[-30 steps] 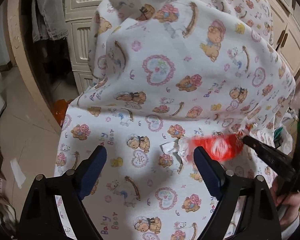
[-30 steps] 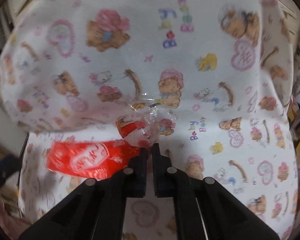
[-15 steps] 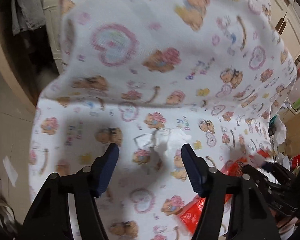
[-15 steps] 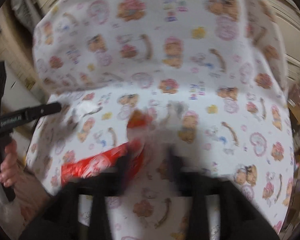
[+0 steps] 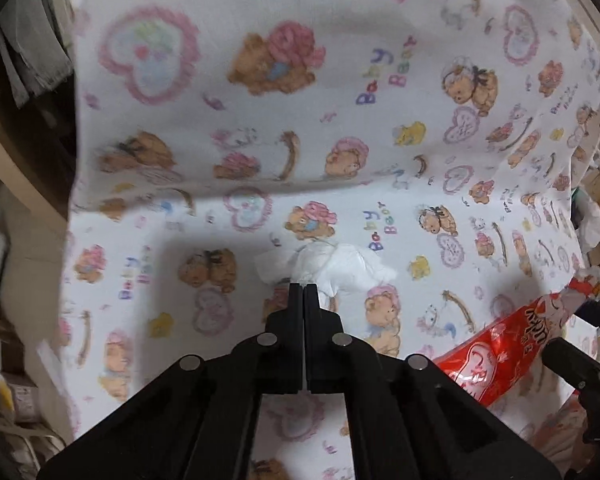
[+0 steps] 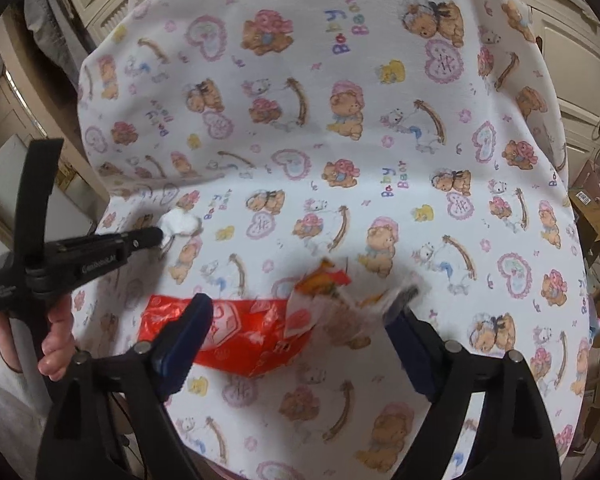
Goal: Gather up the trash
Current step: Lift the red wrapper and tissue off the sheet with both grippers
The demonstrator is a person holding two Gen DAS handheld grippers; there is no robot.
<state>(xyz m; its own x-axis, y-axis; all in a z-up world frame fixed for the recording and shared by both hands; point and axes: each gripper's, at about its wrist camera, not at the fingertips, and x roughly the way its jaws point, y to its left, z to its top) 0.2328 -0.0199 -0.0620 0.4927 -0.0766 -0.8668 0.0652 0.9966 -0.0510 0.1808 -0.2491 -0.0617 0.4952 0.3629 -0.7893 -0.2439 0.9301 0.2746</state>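
Left wrist view: my left gripper [image 5: 304,290] has its jaws pressed together at the near edge of the crumpled white tissue [image 5: 332,266], which lies on the bear-print blanket [image 5: 440,152] just in front of the fold where seat meets backrest. I judge it's pinching a flap of tissue, though the pads hide the contact. The red snack wrapper [image 5: 496,354] sits right of the tissue, near the blanket's right edge.

To do this well: lift straight up, slowly, and check the blanket doesn't rise with the tissue (thin cloth, easy to snag).

Right wrist view: my right gripper [image 6: 300,316] is spread wide, nothing held. The wrapper [image 6: 240,330] lies on the blanket [image 6: 500,220] between its fingers, its torn clear end [image 6: 328,280] toward the right finger [image 6: 404,300], which is blurred. The left gripper [image 6: 156,236] shows from the side, tip on the tissue [image 6: 182,222], left of and beyond the wrapper.

Next for the right: close on the crinkled torn end, not the flat foil, which likely slips.
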